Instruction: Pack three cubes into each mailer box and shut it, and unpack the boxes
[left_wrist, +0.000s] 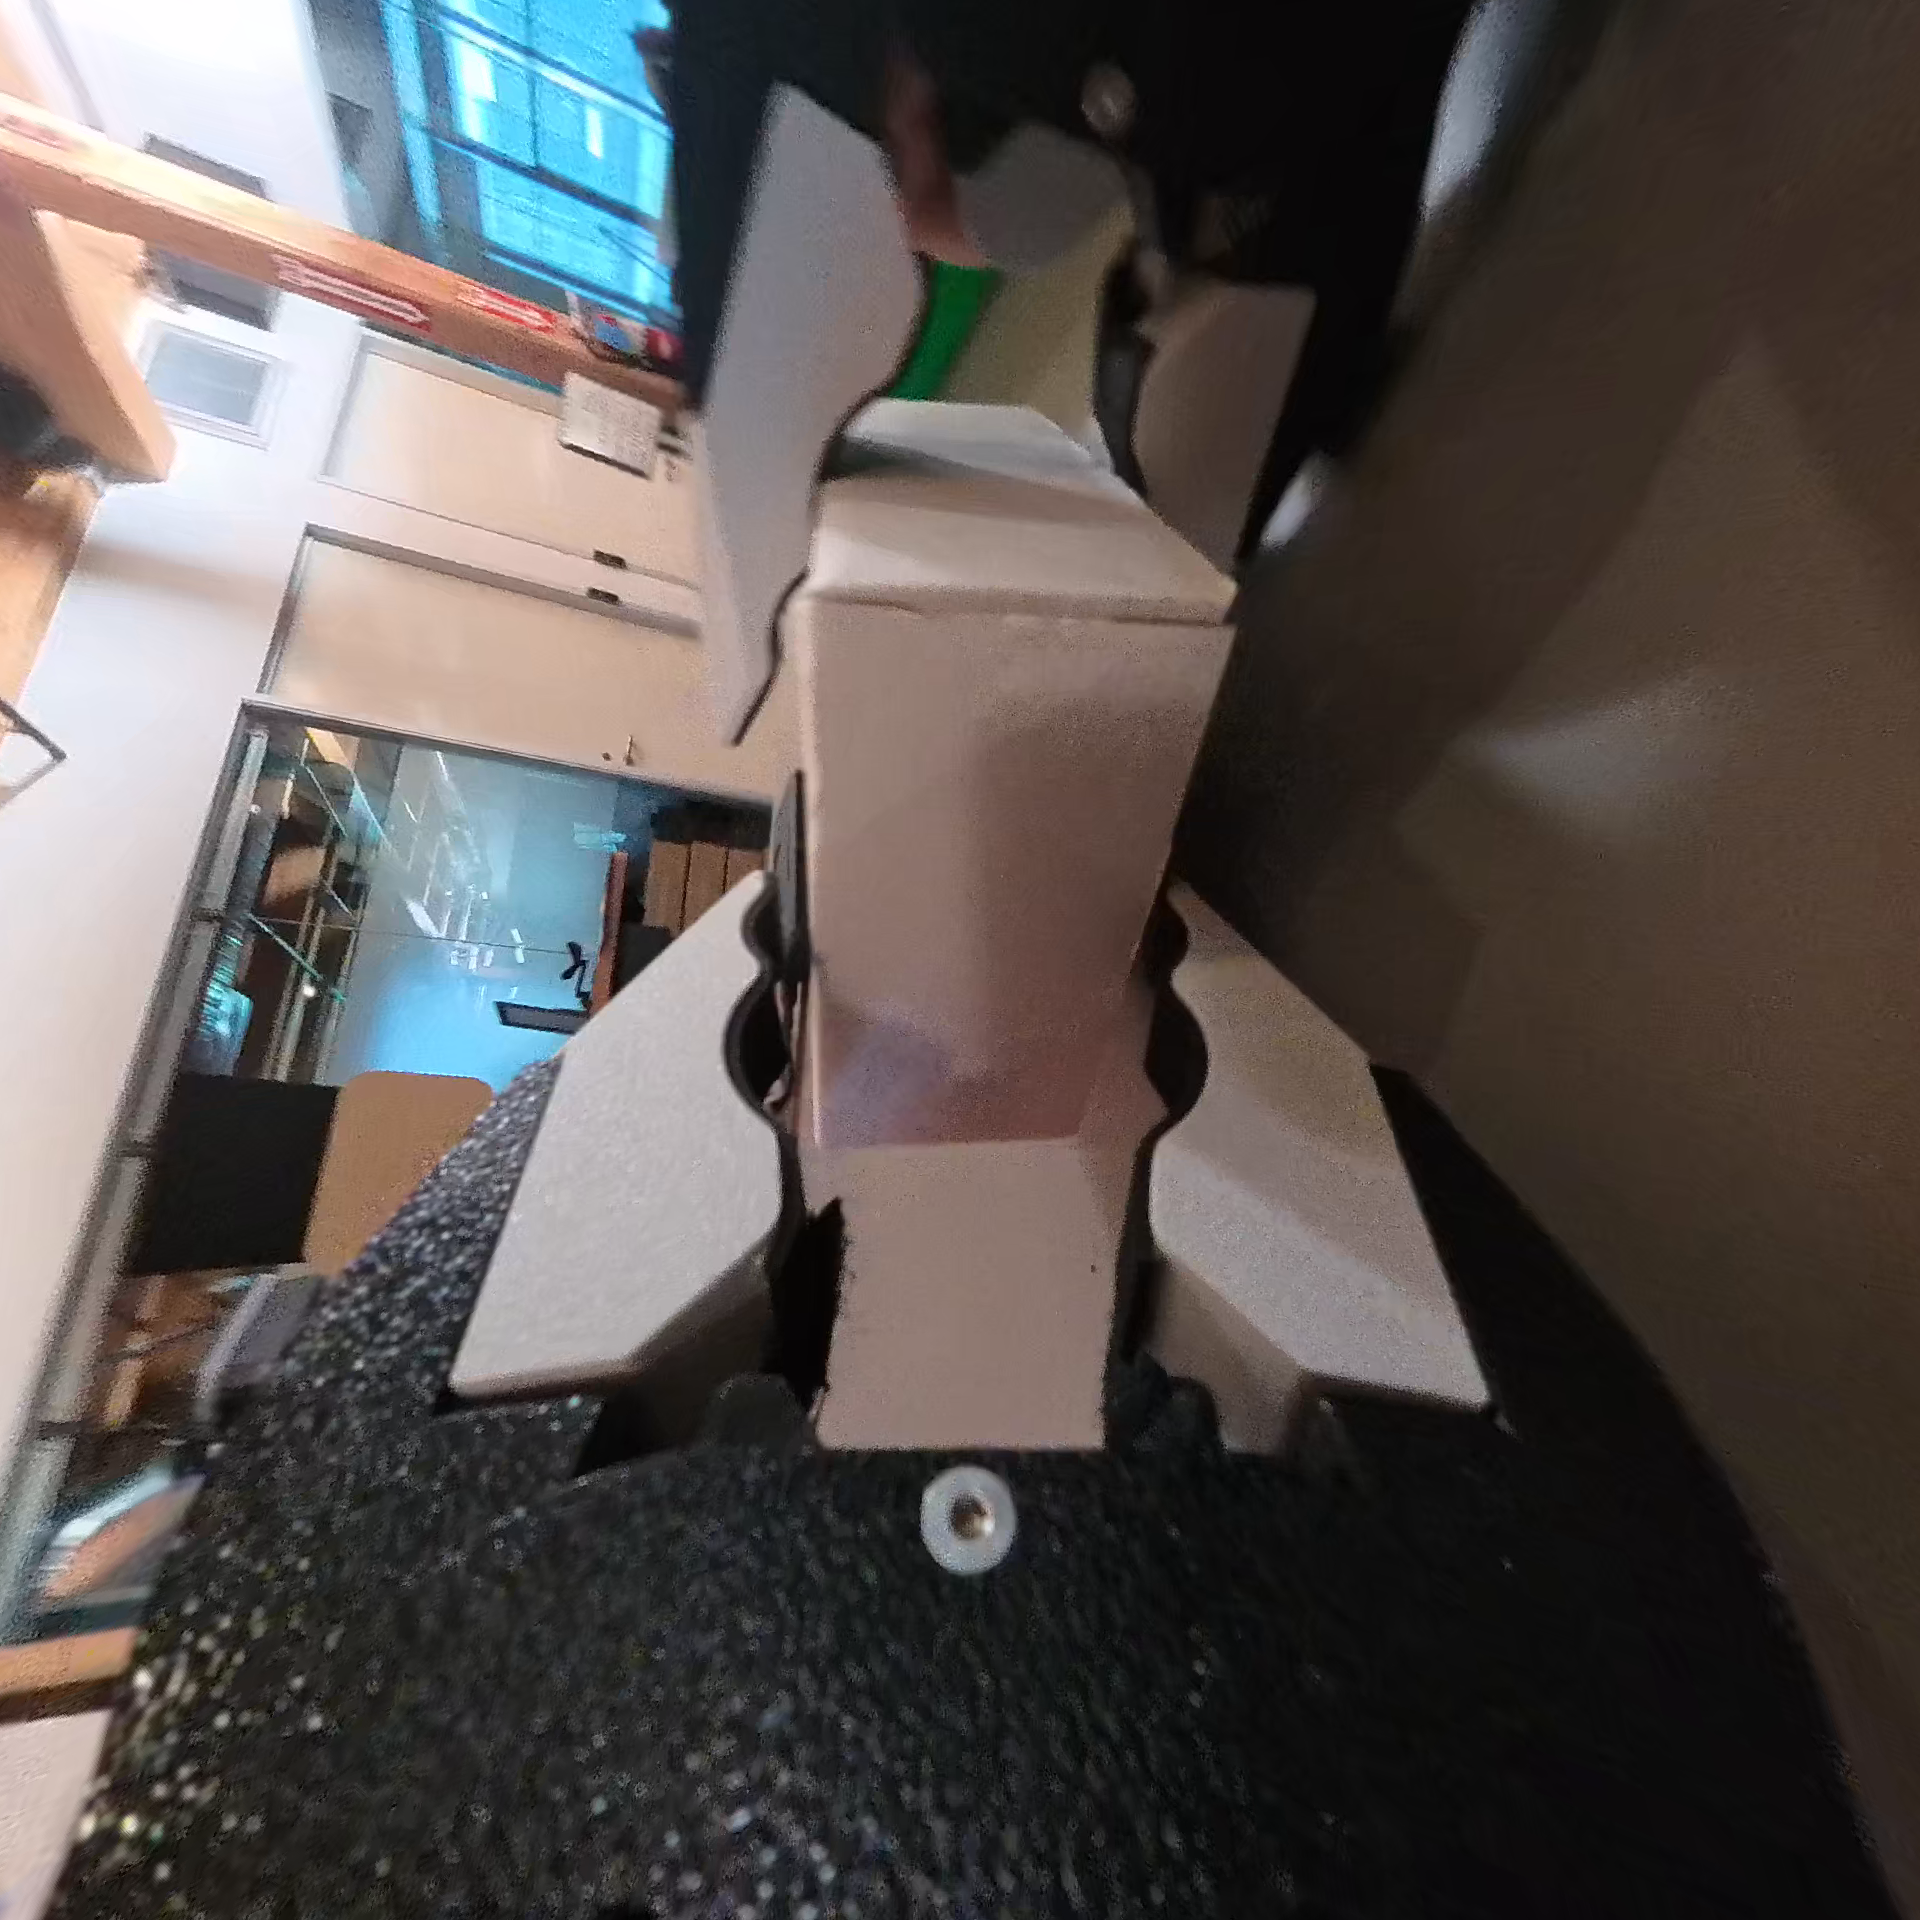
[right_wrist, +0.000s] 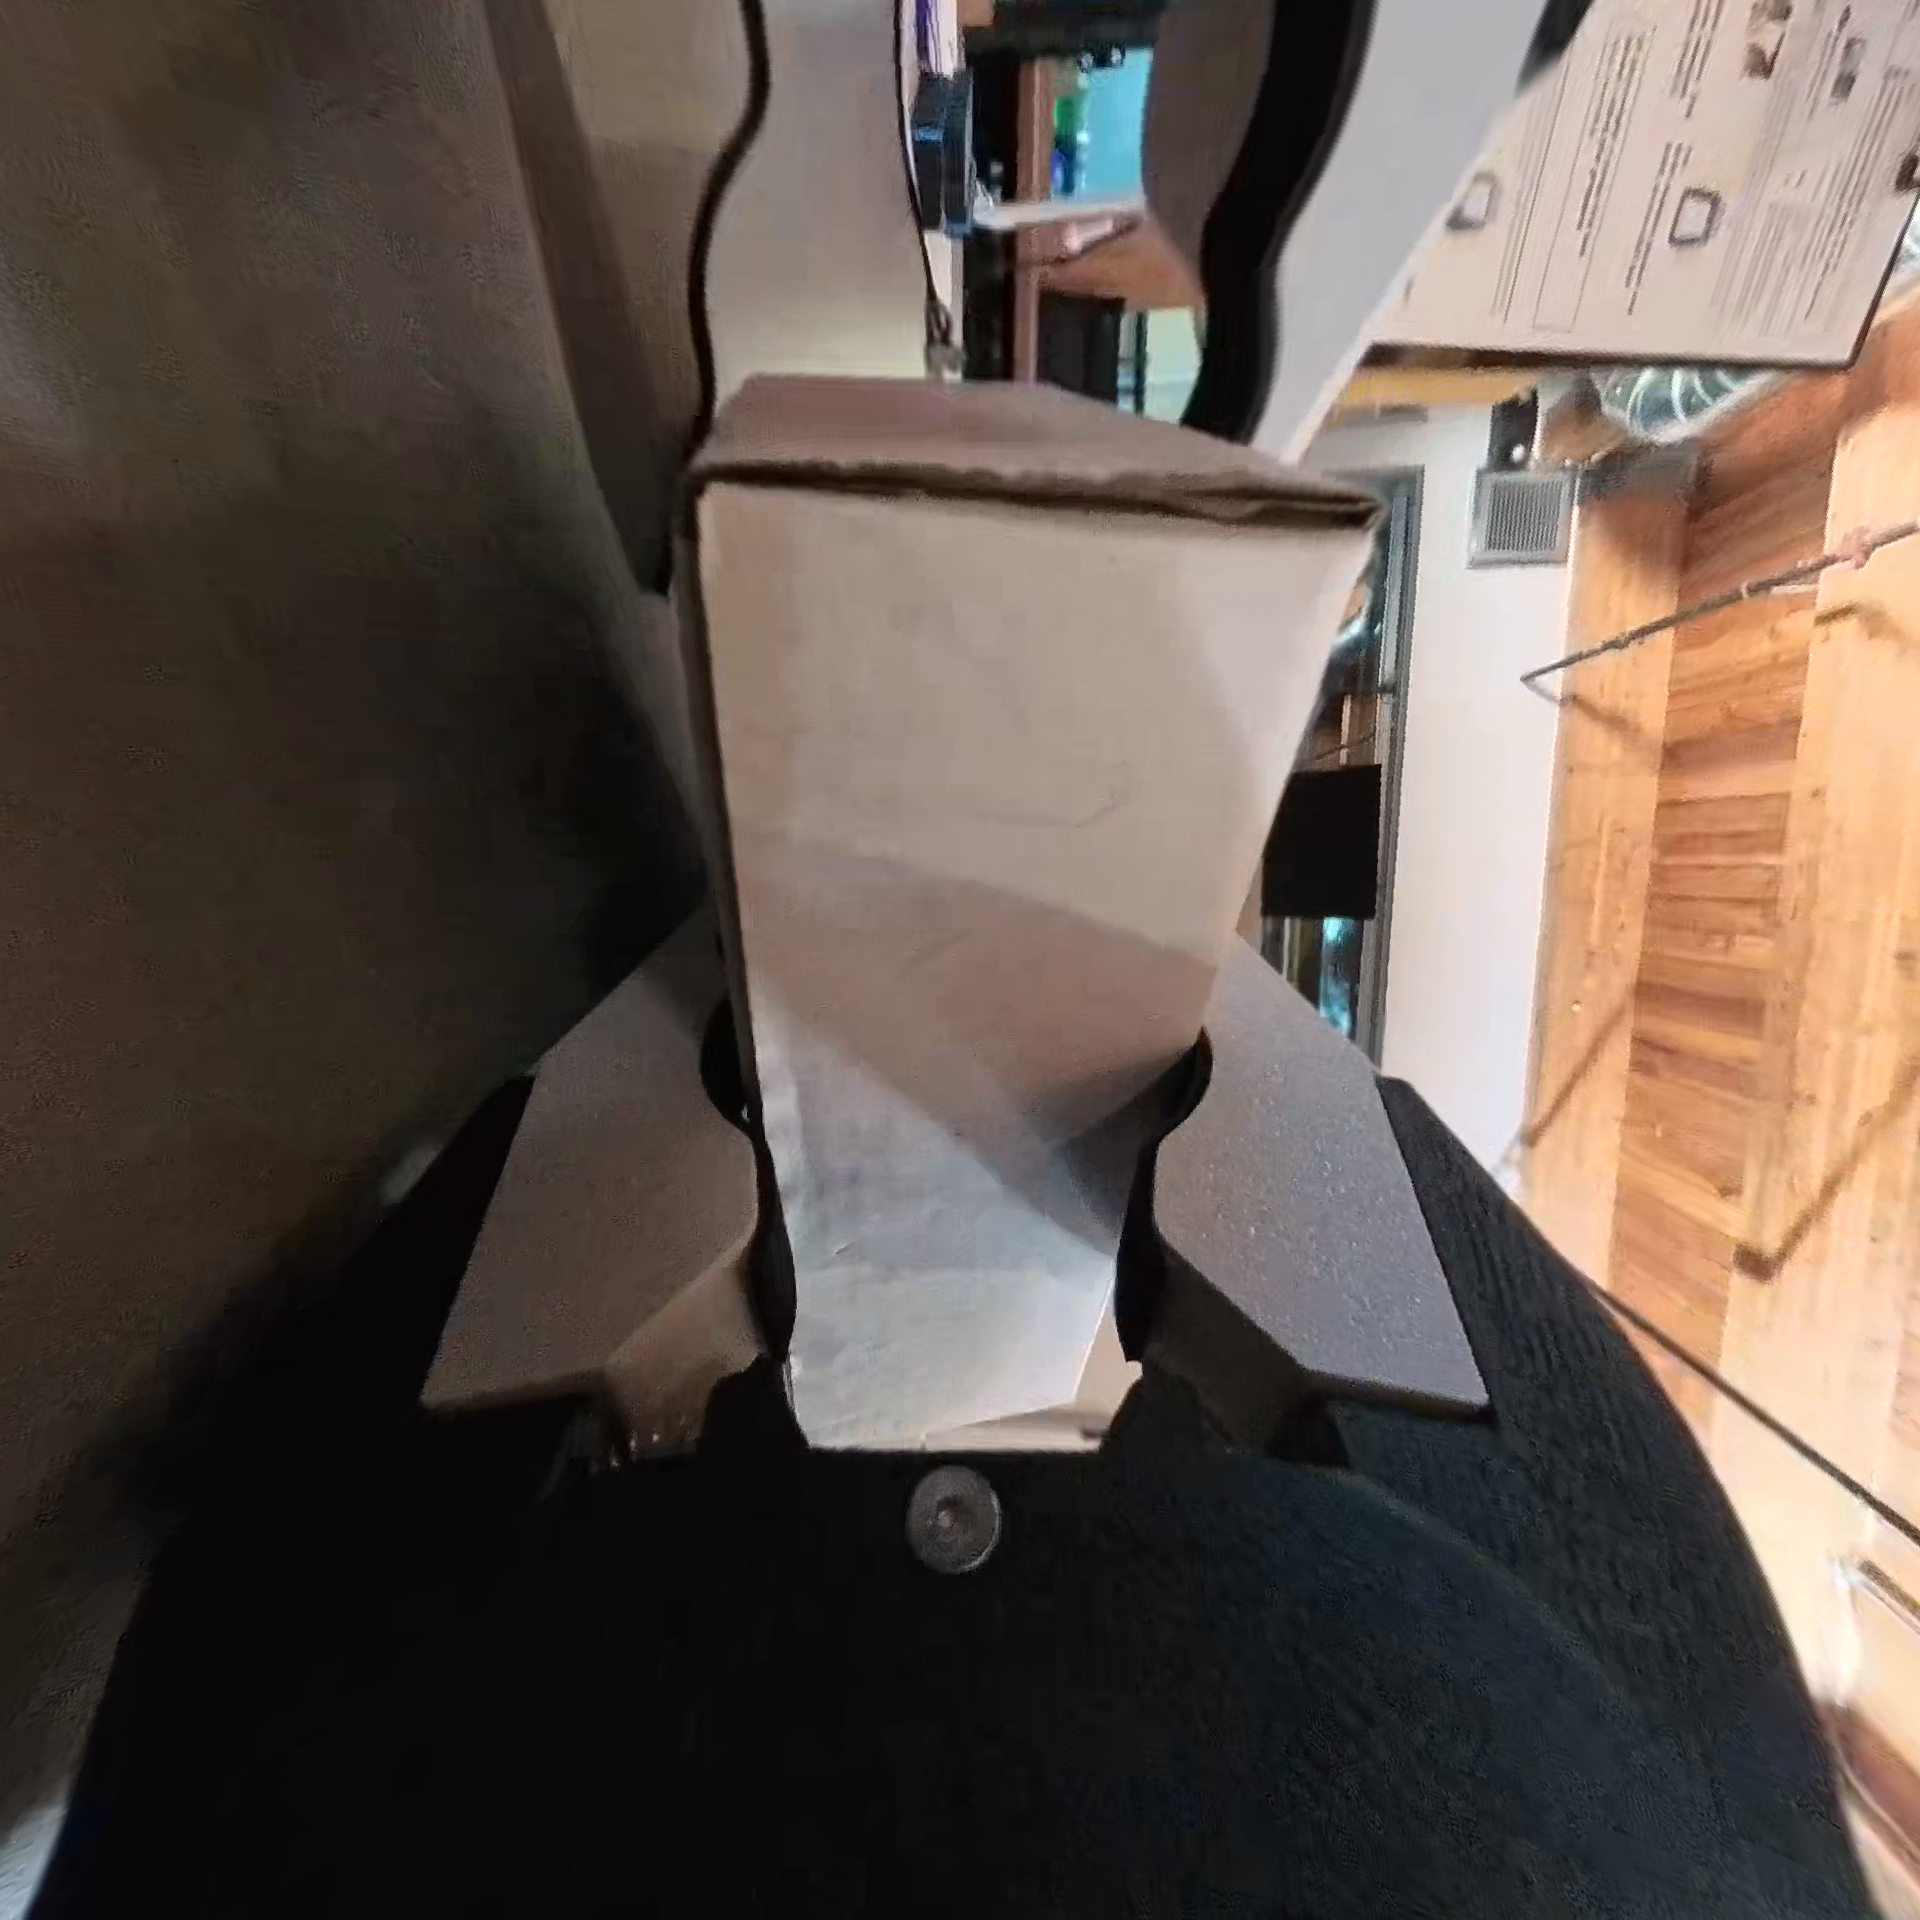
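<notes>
A white cardboard mailer box (left_wrist: 997, 748) is held between both grippers, one at each end, turned on its side. My left gripper (left_wrist: 977, 914) is shut on one narrow end of it. My right gripper (right_wrist: 977, 997) is shut on the opposite end of the box (right_wrist: 997, 707). The box looks closed. Each view shows the other gripper's pale fingers (left_wrist: 810, 312) (right_wrist: 821, 156) past the box's far end. Something green (left_wrist: 951, 332) shows beyond that far end in the left wrist view. No cubes are visible.
A grey-brown surface (left_wrist: 1662, 727) runs close along one side of the box, and also shows in the right wrist view (right_wrist: 312, 623). A wooden wall (right_wrist: 1714, 935) and a printed sheet (right_wrist: 1662, 177) are at the right. A glass door (left_wrist: 416, 914) and shelves are far off.
</notes>
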